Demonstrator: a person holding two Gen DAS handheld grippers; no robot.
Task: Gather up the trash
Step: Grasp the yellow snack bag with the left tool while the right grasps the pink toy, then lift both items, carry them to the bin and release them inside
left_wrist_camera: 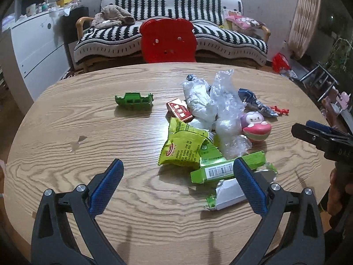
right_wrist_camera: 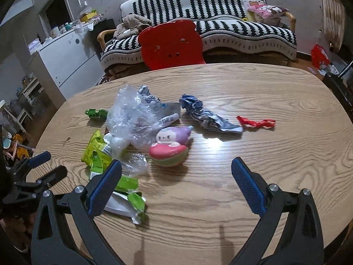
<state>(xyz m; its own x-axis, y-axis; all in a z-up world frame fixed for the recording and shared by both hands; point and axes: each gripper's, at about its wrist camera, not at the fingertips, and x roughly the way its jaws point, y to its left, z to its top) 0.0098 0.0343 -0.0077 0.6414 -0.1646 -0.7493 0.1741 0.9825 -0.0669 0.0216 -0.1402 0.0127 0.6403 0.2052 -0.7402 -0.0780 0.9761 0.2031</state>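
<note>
A heap of trash lies on the round wooden table: green snack wrappers, a torn green box, crumpled clear plastic, a small red box, a blue-grey crumpled wrapper and a red scrap. A pink-and-purple squishy toy sits among them. My left gripper is open and empty, hovering just short of the green wrappers. My right gripper is open and empty too, in front of the squishy toy. Each gripper shows at the edge of the other's view.
A green toy boat stands apart on the table's left. A red bear-shaped chair back rises behind the far edge, with a striped sofa beyond. A white cabinet is at the left.
</note>
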